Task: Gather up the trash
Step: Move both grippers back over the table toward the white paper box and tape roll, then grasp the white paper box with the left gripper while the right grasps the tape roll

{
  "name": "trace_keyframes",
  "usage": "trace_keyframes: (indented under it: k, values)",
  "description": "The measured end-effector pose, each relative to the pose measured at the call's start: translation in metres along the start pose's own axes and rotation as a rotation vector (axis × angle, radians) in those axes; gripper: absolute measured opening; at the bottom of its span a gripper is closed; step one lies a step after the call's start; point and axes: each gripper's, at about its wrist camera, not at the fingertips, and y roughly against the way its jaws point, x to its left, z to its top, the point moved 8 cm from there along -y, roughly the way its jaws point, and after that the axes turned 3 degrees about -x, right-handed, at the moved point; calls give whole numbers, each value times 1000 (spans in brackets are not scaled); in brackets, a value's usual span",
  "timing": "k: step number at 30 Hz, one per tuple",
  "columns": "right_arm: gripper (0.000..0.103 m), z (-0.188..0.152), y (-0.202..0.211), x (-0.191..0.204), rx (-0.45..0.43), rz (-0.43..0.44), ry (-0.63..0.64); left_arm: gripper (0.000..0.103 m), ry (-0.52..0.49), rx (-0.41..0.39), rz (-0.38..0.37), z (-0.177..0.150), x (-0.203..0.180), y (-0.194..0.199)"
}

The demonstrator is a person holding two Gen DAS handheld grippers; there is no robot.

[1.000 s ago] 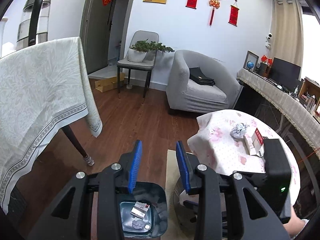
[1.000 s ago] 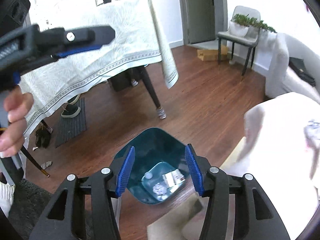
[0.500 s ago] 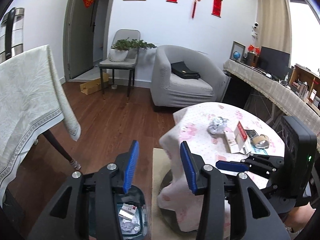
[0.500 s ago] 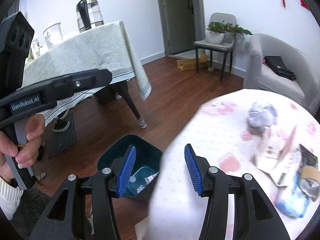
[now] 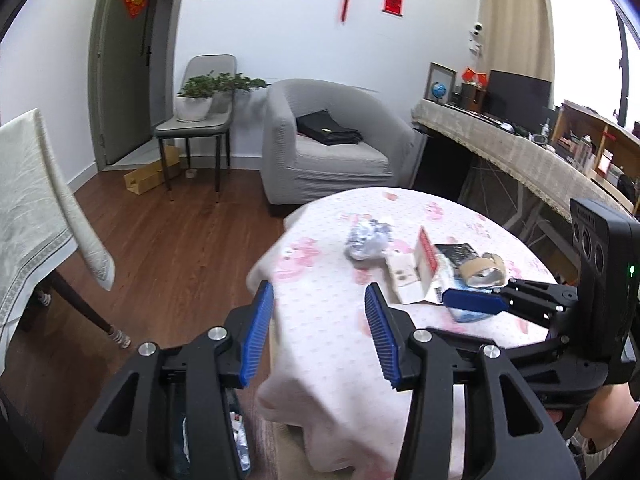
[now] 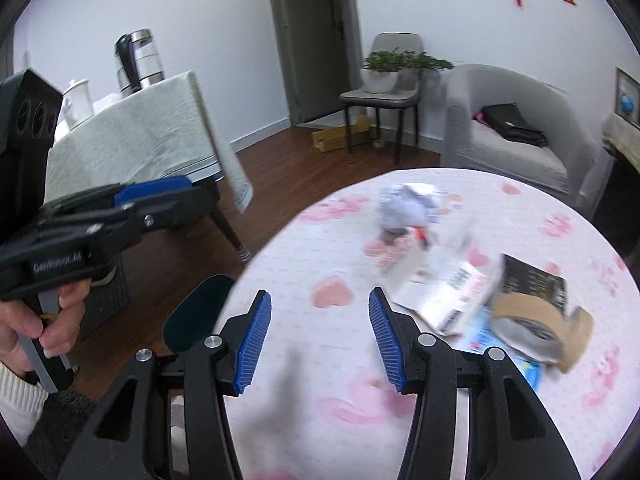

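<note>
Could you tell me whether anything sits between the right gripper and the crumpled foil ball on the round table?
Nothing visible does: the open right gripper faces bare pink-flowered tablecloth up to the crumpled silver foil ball; the white cardboard box lies off to the right.

The counter [image 5: 336,344] wears a white cloth printed with pink blossoms. On it lie a silvery-grey crumpled ball [image 5: 366,240], a white carton with a red side [image 5: 416,268], a black packet [image 6: 534,280], a tan tape roll [image 6: 536,326] and a light-blue wrapper [image 6: 520,360]. Both grippers are black with ribbed blue pads [image 5: 258,338]. The bin [image 6: 192,318] is dark teal; the floor [image 5: 168,256] is reddish-brown wood.
</note>
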Motion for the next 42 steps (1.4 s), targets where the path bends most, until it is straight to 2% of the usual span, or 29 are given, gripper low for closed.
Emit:
trace_keyframes:
  k: [20,30,31,32,34,37,42]
  values:
    - [52,-15,54,-94,-47,-128,-115,51,-76,56,-92,-7,-86,-55]
    - [52,-14,46,-117,-13,-127,-58,49,-101,113,-132,-11,-106,-97]
    - [52,-15,43,-118,-5,-123,-53,47,-102,118,-130,-11,-108,-101]
    - [52,-16,41,-120,1,-121,-45,40,-101,125,-132,-10,-109,-105]
    - [52,-17,37,-120,12,-117,-17,34,-102,140,-136,-11,-111,-113]
    - [52,-16,33,-119,18,-110,9,32,-104,157,-128,-11,-113,-124]
    - [52,-16,26,-118,38,-83,47,16,-84,172,-147,-9,-113,-136]
